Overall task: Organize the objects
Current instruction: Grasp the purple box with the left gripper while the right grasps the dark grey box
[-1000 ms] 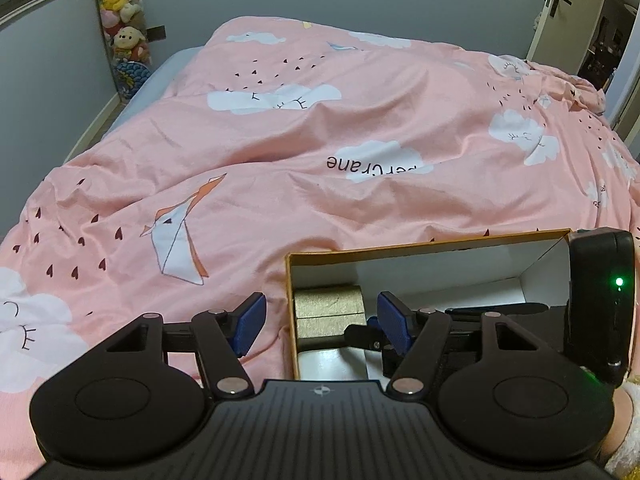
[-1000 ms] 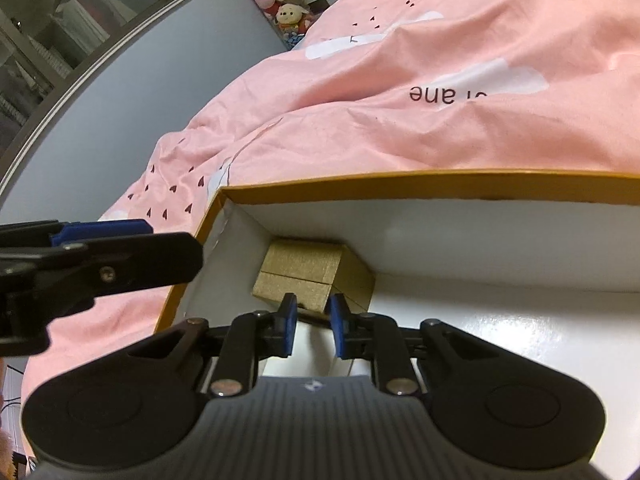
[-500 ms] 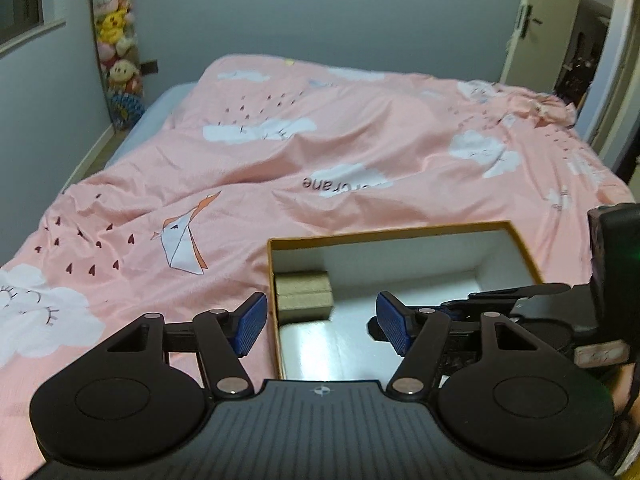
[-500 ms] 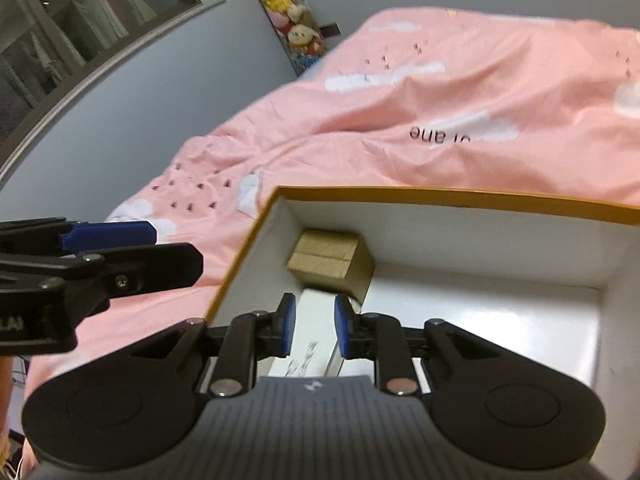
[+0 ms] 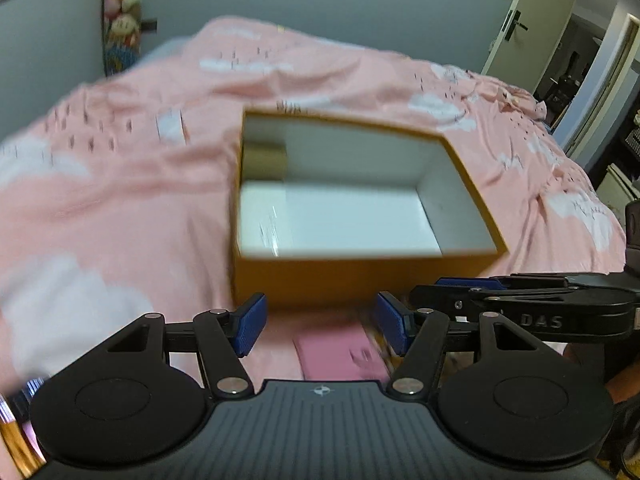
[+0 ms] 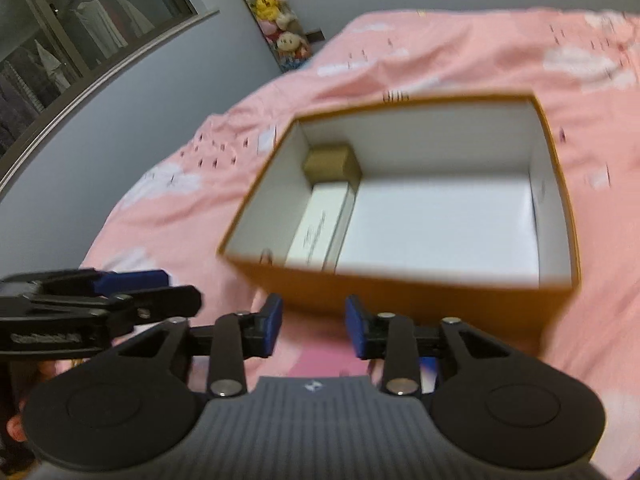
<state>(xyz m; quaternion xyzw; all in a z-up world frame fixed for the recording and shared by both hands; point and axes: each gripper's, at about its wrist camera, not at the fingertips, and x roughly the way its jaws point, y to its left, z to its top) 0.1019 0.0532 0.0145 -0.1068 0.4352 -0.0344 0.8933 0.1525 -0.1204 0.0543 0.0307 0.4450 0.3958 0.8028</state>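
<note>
Both tongs point(image 5: 319, 322) point(image 6: 314, 326) agape, just short of orange box point(image 6: 420, 292).

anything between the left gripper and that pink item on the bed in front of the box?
Nothing visible. The pink item lies on the bedspread just below the open left gripper, on the near side of the orange box.

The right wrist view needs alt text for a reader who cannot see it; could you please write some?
An open orange box sits on a pink bedspread, holding a tan box and a white box along its left wall. The right hand-held gripper hovers open before it, the left hand-held gripper beside it.
</note>
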